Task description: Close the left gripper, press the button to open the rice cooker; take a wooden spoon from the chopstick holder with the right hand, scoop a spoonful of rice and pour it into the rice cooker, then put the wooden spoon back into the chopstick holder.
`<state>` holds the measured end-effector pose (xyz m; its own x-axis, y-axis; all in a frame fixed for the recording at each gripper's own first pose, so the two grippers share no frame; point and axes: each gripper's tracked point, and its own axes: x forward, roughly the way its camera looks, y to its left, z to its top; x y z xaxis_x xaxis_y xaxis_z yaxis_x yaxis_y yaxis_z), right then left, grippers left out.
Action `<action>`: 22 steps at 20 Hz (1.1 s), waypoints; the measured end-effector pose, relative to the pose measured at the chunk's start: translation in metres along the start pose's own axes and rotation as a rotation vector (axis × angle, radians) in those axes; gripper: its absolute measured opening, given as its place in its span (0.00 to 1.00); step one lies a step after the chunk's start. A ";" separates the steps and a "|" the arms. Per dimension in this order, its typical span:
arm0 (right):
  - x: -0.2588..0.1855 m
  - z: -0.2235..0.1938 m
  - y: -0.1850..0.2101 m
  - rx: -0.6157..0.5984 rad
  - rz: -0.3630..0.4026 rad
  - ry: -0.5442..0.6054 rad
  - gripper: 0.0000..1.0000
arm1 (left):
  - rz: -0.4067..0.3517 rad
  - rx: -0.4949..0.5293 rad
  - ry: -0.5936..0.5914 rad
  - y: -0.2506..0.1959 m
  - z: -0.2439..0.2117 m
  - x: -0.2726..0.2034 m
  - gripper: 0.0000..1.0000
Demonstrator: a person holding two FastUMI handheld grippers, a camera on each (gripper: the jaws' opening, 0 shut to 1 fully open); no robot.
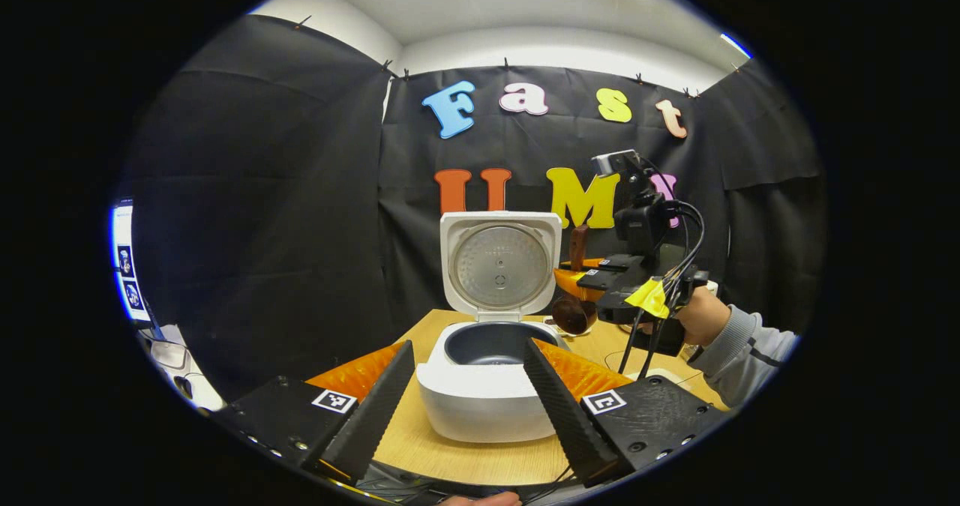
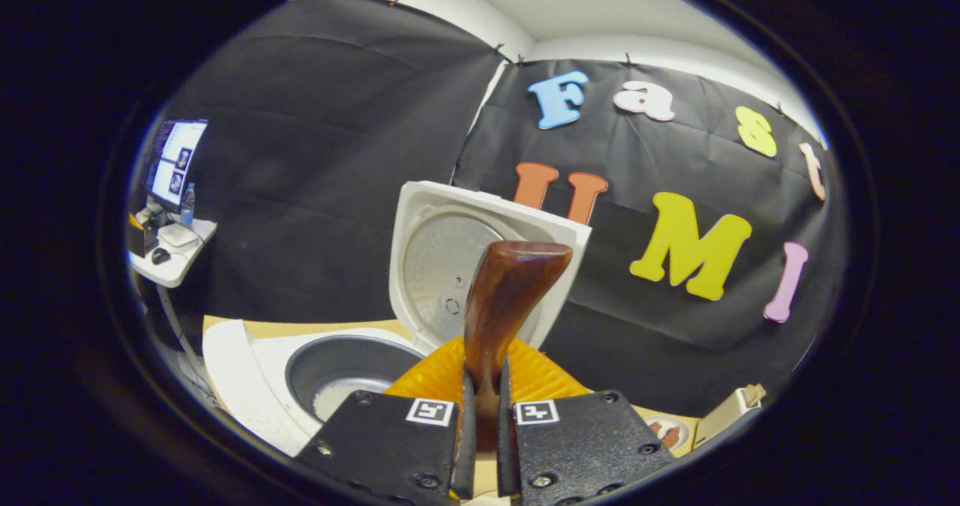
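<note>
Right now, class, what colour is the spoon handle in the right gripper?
Glossy reddish-brown wood. The spoon shows best in the right gripper view, clamped in the right gripper.

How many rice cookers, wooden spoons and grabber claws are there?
Rice cooker: 1
Wooden spoon: 1
Grippers: 2, the left gripper and the right gripper
Total: 4

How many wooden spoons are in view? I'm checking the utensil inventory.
1: the wooden spoon is clamped between the right gripper fingers, beside the open rice cooker. Others may be hidden behind the gripper.
</note>
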<state>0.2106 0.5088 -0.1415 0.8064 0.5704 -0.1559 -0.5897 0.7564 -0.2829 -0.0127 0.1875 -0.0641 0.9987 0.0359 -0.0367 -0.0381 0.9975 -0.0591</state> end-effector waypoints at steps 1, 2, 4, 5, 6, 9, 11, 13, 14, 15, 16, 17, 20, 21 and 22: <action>-0.002 -0.003 -0.008 0.018 -0.011 0.005 0.17 | -0.007 -0.003 0.004 -0.005 -0.002 0.002 0.94; -0.004 -0.005 -0.016 0.041 -0.019 0.008 0.17 | -0.011 -0.003 0.005 -0.008 -0.002 0.004 0.94; -0.011 -0.005 -0.028 0.088 -0.026 -0.001 0.17 | -0.010 0.012 0.002 -0.014 0.000 0.006 0.94; -0.015 -0.006 -0.034 0.106 -0.032 -0.004 0.17 | -0.004 0.020 0.001 -0.016 0.000 0.009 0.94; -0.019 -0.009 -0.039 0.117 -0.042 -0.005 0.17 | 0.000 0.027 -0.001 -0.019 0.001 0.011 0.94; -0.036 -0.014 -0.055 0.149 -0.045 -0.009 0.17 | 0.002 0.048 -0.008 -0.030 0.004 0.017 0.94; -0.050 -0.017 -0.074 0.165 -0.073 -0.021 0.17 | 0.012 0.051 -0.019 -0.032 0.007 0.024 0.95; -0.070 -0.022 -0.093 0.181 -0.108 -0.026 0.18 | 0.001 0.044 -0.019 -0.042 0.006 0.033 0.95; -0.080 -0.026 -0.104 0.192 -0.123 -0.025 0.18 | -0.005 0.042 -0.018 -0.047 0.006 0.038 0.95; -0.090 -0.030 -0.116 0.205 -0.145 -0.026 0.18 | -0.007 0.042 -0.017 -0.053 0.007 0.043 0.95; -0.100 -0.034 -0.131 0.220 -0.176 -0.025 0.18 | -0.010 0.048 -0.017 -0.058 0.007 0.046 0.95; -0.108 -0.040 -0.142 0.224 -0.197 -0.018 0.18 | -0.008 0.054 -0.024 -0.062 0.009 0.051 0.95; -0.143 -0.060 -0.183 0.260 -0.271 -0.033 0.19 | -0.018 0.058 -0.058 -0.076 0.012 0.063 0.95; -0.155 -0.068 -0.198 0.287 -0.298 -0.037 0.19 | -0.027 0.057 -0.076 -0.082 0.016 0.070 0.95; -0.167 -0.077 -0.214 0.318 -0.329 -0.039 0.19 | -0.032 0.053 -0.088 -0.086 0.021 0.078 0.95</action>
<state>0.2055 0.2264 -0.1277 0.9543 0.2909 -0.0687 -0.2919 0.9564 -0.0058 0.0694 0.1055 -0.0410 0.9986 0.0073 0.0522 -0.0070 1.0000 -0.0060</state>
